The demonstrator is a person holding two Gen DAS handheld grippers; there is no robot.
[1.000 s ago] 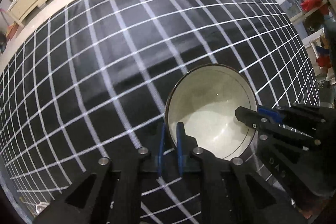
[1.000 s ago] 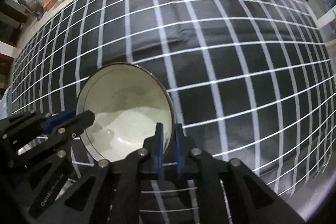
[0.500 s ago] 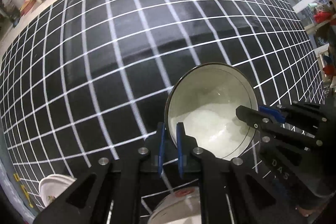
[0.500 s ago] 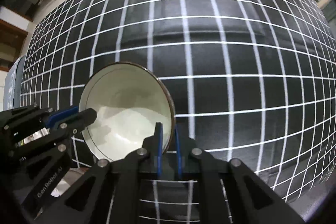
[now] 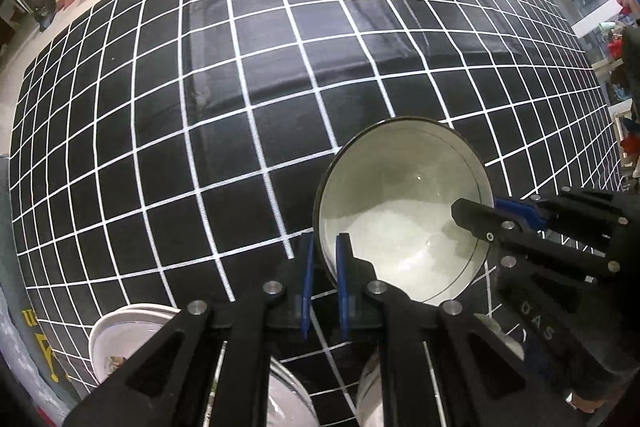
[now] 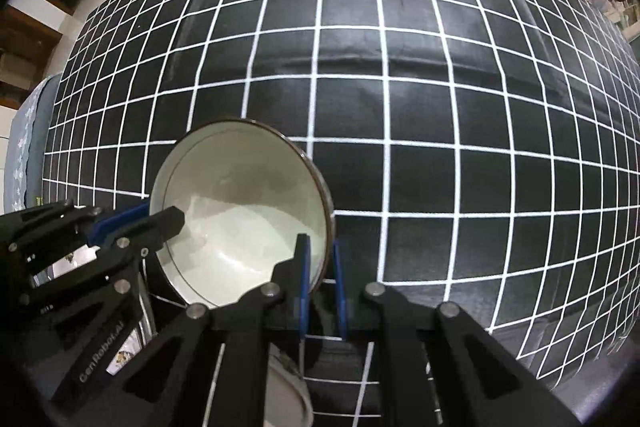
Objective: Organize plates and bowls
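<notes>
Both grippers are clamped on opposite rim edges of the white bowl (image 5: 404,227), left gripper (image 5: 323,281) and right gripper (image 6: 320,287), carrying it over the checked cloth (image 5: 240,87); other dishes (image 5: 124,339) wait near, so plenty left

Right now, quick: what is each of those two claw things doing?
Left gripper: closed, fingers pinching the rim of the white bowl.
Right gripper: closed on the opposite rim of the same bowl.

plate (image 5: 116,343): cut off under gripper frame | second dish (image 5: 288,403): mostly hidden
</notes>
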